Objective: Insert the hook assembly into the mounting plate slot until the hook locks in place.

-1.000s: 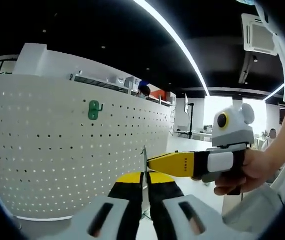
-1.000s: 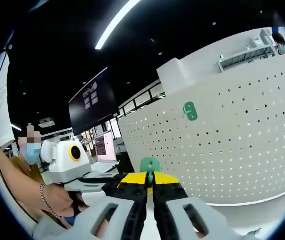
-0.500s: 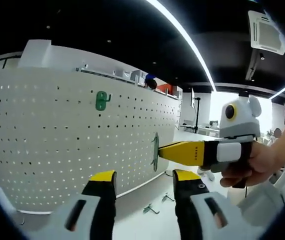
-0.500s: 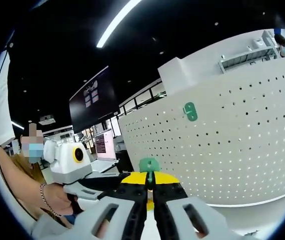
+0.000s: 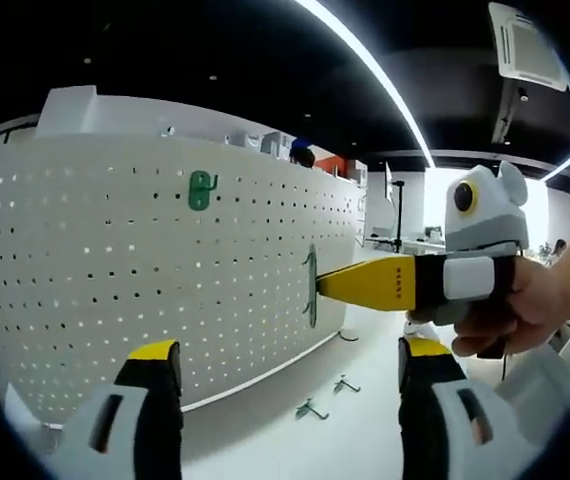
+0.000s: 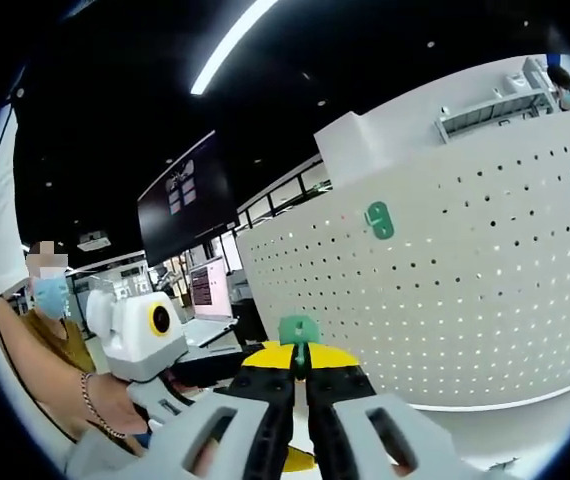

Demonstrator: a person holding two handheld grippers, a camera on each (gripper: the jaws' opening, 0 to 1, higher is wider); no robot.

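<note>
The white pegboard mounting plate (image 5: 115, 290) stands upright on the table, and a green hook (image 5: 201, 189) hangs high on it. My right gripper (image 6: 300, 358) is shut on a green hook assembly (image 6: 297, 330). In the left gripper view that gripper (image 5: 317, 287) comes in from the right and holds the hook assembly (image 5: 311, 287) edge-on, close in front of the plate. My left gripper (image 5: 287, 360) is open wide below it, with nothing between its jaws. The right gripper view has the plate (image 6: 465, 290), its mounted hook (image 6: 377, 220) and my left gripper (image 6: 155, 335) at lower left.
Two small loose hooks (image 5: 310, 408) (image 5: 343, 383) lie on the white tabletop (image 5: 265, 440) in front of the plate. A person's hand (image 5: 525, 310) holds the right gripper. Another hand and forearm (image 6: 75, 390) hold the left gripper.
My left gripper's jaws, shut around the hook assembly a second ago, have opened wide and let go. The right gripper keeps hold of the assembly.
</note>
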